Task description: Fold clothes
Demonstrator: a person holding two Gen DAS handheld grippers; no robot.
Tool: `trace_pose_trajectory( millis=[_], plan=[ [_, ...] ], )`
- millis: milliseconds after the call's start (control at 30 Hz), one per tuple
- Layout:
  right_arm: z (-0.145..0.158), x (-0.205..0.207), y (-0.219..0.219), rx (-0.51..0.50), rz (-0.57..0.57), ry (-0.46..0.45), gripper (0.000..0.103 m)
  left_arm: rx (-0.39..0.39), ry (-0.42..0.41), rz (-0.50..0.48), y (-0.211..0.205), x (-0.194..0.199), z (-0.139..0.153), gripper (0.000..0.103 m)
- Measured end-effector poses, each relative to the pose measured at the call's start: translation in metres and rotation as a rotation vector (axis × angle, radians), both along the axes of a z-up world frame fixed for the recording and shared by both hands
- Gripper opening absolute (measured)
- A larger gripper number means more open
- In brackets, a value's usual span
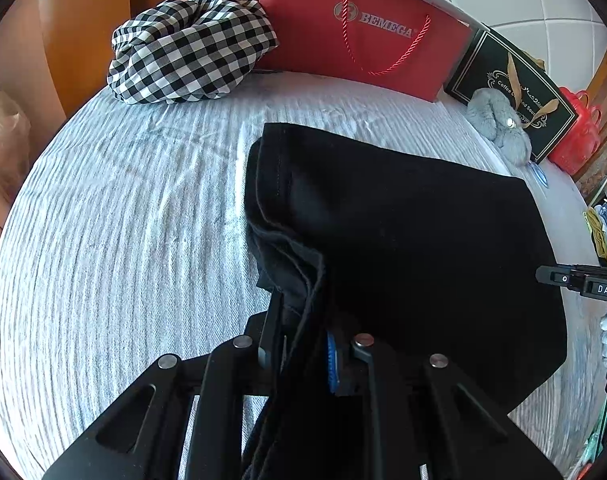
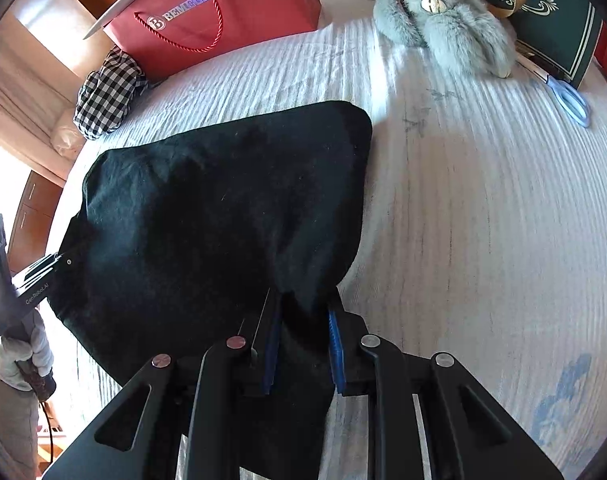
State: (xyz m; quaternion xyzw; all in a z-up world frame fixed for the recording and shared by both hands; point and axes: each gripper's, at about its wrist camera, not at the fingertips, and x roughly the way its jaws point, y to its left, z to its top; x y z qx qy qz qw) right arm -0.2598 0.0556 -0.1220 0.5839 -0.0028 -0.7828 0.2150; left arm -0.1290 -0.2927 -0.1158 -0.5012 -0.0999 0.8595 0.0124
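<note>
Left tool (image 1: 299, 344): closed narrowly on a bunched, seamed edge of the black garment (image 1: 403, 248), cloth pinched between its pads.
Right tool (image 2: 303, 344): narrowed onto another edge of the black garment (image 2: 223, 208), fabric gripped between the blue pads (image 2: 337, 356).
Black garment: lifted at both gripped edges, the rest spread flat on the striped bedspread (image 1: 123, 240).
Gloved hand (image 2: 21, 356): seen beside the garment's left edge, wrapped around the left tool's handle.
Grey fluffy toy (image 2: 447, 32): beyond the garment's far right corner.
Scissors (image 2: 571, 100): right of the toy.
Checked cloth (image 1: 191, 44): crumpled beyond the garment's far left.
Red bag (image 1: 363, 28): behind the garment, touching the checked cloth.
Dark box (image 1: 511, 96): behind the toy.
</note>
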Motion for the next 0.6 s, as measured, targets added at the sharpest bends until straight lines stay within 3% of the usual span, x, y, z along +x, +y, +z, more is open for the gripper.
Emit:
trace_pose_trajectory(
  millis=[167,333,600],
  plan=[
    [0.009,0.030,-0.031,0.204,0.131,0.203,0.007,-0.021,0.025,0.015,0.002,0.013,0.008,0.011],
    [0.035,0.037,-0.022,0.141,0.069,0.312,0.006,-0.021,0.098,0.007,0.002,0.027,0.044,0.011],
    [0.094,0.049,0.005,0.116,0.010,0.434,0.006,-0.017,0.174,-0.063,0.068,-0.030,0.083,0.011]
  ],
)
